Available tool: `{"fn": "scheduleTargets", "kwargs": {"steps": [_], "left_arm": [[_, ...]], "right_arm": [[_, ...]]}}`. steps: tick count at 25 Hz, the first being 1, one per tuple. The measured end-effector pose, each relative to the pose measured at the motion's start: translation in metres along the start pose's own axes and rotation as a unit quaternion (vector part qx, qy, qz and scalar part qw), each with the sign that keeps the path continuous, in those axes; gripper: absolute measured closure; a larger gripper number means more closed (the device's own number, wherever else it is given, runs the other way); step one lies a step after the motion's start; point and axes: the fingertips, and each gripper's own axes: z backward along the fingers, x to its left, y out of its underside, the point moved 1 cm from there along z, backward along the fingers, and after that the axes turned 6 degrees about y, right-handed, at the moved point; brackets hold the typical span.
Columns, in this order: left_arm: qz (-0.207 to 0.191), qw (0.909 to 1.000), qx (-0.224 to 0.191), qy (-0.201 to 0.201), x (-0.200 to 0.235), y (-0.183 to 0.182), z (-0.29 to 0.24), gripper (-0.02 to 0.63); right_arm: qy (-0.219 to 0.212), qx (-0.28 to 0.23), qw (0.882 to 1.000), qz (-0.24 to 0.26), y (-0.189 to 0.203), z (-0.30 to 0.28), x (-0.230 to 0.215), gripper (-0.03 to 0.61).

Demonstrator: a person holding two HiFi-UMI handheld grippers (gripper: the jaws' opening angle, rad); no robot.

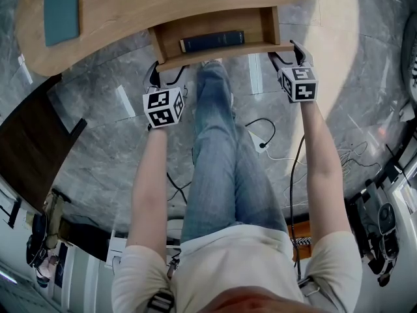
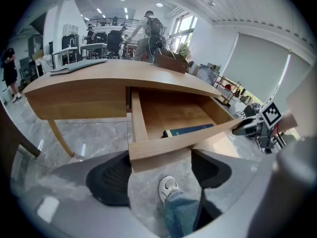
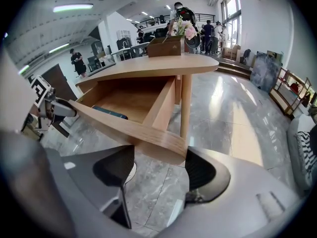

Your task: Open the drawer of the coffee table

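Observation:
The light-wood coffee table (image 1: 163, 5) has its drawer (image 1: 221, 52) pulled out toward me, with a dark blue book (image 1: 212, 41) lying inside. My left gripper (image 1: 169, 72) is at the left end of the drawer front (image 2: 158, 150); its jaws are open and straddle that corner. At the right end of the drawer front (image 3: 148, 135) my right gripper (image 1: 290, 54) stands the same way, open. The book (image 2: 190, 130) also shows in the left gripper view, and the book (image 3: 109, 112) in the right gripper view.
A teal pad (image 1: 62, 8) lies on the table top. The person's jeans-clad leg (image 1: 218, 155) and white shoe (image 2: 169, 188) stand under the drawer front. Dark furniture (image 1: 32, 142) is at the left, and cables (image 1: 264, 139) trail on the marble floor. People stand at desks far behind.

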Motion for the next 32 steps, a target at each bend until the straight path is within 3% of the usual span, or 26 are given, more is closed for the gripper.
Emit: {"fn": "scheduleTargets", "kwargs": {"steps": [13,32], "left_arm": [[0.005,0.9998,0.021,0.000,-0.018,0.050,0.025,0.229],[0.015,0.9979,0.063,-0.009,-0.027,0.111,0.015,0.247]], "right_arm": [[0.001,0.022,1.000,-0.006,0.052,0.026,0.017,0.256],[0.017,0.043,0.999,-0.009,0.107,0.015,0.021,0.258]]}}
